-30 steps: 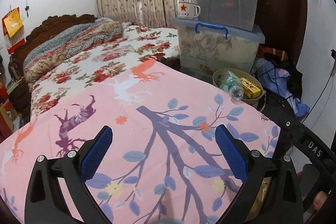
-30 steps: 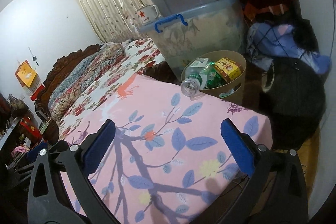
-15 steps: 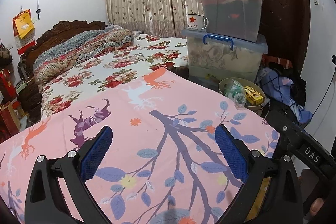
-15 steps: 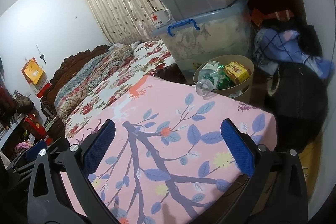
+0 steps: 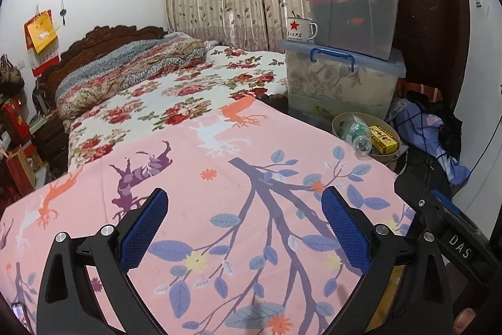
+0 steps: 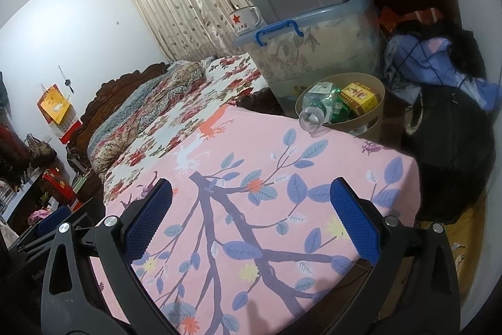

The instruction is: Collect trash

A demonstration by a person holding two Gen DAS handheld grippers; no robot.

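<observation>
Left gripper [image 5: 243, 222]: jaws spread wide, nothing between the blue pads, held above the pink tree-print sheet [image 5: 219, 209] that covers the near end of the bed. Right gripper [image 6: 251, 209]: jaws likewise wide apart and empty, above the same sheet [image 6: 266, 193] near its far right corner.

Trash location: a round tan bin [image 5: 339, 123] on the floor past the sheet's far edge, at about 2 o'clock in the left wrist view and about 1 o'clock in the right wrist view [image 6: 375, 112]. It stands just beside the base of the storage boxes. Contents seen:
- a clear plastic bottle [image 6: 313, 113] lying tilted, open neck sticking out over the rim toward the bed; same bottle in the left view [image 5: 357, 135].
- a yellow carton [image 6: 359, 94] with red print, at the right side of the bin; also in the left view [image 5: 382, 138].
- green wrapping beneath the bottle; kind cannot be told.

Surroundings: stacked clear storage boxes [image 5: 342, 77] at 12 to 1 o'clock, the lowest with a blue handle. A white enamel mug [image 5: 299, 29] with a red star sits on the lowest box's lid, left of the box above it. Floral bedspread [image 5: 188, 90] beyond the pink sheet; carved dark headboard at 10 o'clock. Heap of blue and black clothing [image 6: 439, 62] right of the bin. A fingertip shows at the lower right edge of the left view.
</observation>
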